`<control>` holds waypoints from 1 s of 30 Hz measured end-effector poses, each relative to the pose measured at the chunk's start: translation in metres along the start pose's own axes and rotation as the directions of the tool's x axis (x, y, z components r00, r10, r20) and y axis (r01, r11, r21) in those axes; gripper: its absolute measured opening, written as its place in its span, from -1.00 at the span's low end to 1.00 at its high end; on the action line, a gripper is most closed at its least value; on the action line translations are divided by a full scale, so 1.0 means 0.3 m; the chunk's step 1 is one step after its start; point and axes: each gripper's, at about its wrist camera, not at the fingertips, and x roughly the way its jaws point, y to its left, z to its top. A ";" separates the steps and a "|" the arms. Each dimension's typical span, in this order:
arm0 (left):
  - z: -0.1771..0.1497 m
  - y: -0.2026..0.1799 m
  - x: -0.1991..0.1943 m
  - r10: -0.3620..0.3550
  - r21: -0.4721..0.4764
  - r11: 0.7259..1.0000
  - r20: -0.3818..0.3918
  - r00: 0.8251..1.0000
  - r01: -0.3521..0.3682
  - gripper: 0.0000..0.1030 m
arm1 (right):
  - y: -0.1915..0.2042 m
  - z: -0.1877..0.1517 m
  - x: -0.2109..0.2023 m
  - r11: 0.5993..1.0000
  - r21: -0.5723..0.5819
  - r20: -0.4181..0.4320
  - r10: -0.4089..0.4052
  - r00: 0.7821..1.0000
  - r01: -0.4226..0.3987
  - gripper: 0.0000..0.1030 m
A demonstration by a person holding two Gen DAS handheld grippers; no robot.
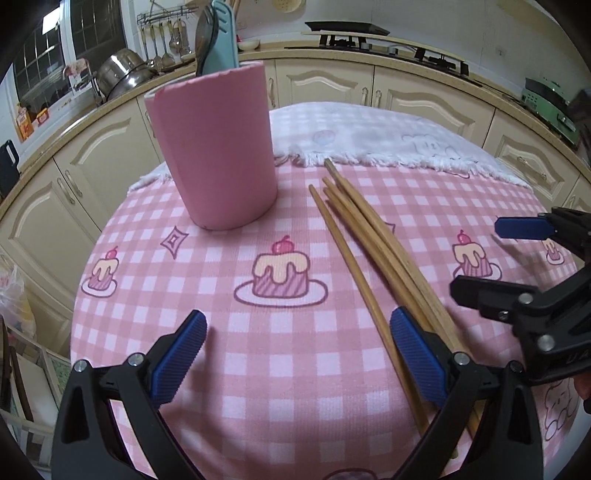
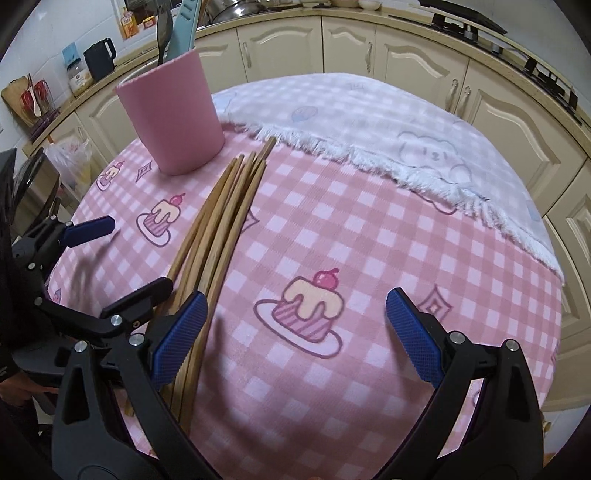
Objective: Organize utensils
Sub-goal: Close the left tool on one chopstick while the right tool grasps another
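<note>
Your left gripper stands wide apart and holds nothing; your right gripper is just as wide and just as empty. Take the pink holder as your landmark: it stands upright on the checked tablecloth, and a dark spoon and a pale blue utensil already stick up out of it, so that share of the job looks done. What is left is the bundle of wooden chopsticks, lying flat on the cloth just beside the holder, their far tips level with it near the fringed white towel. Their near ends run under your left gripper's right finger and your right gripper's left finger. None is lifted yet.
</note>
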 end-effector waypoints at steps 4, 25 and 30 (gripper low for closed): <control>-0.003 0.007 -0.004 0.003 0.010 1.000 0.003 1.000 -0.003 0.90 | 0.011 0.010 0.020 1.000 0.003 -0.014 -0.006 1.000 0.006 0.85; 0.014 0.016 0.020 -0.001 0.071 0.997 -0.019 1.000 0.002 0.89 | 0.048 0.057 0.064 0.995 -0.052 -0.058 -0.093 0.994 0.090 0.55; 0.052 0.005 0.044 -0.074 0.079 0.994 -0.065 0.995 0.079 0.50 | 0.078 0.108 0.081 0.996 -0.071 -0.070 -0.067 0.995 0.062 -0.05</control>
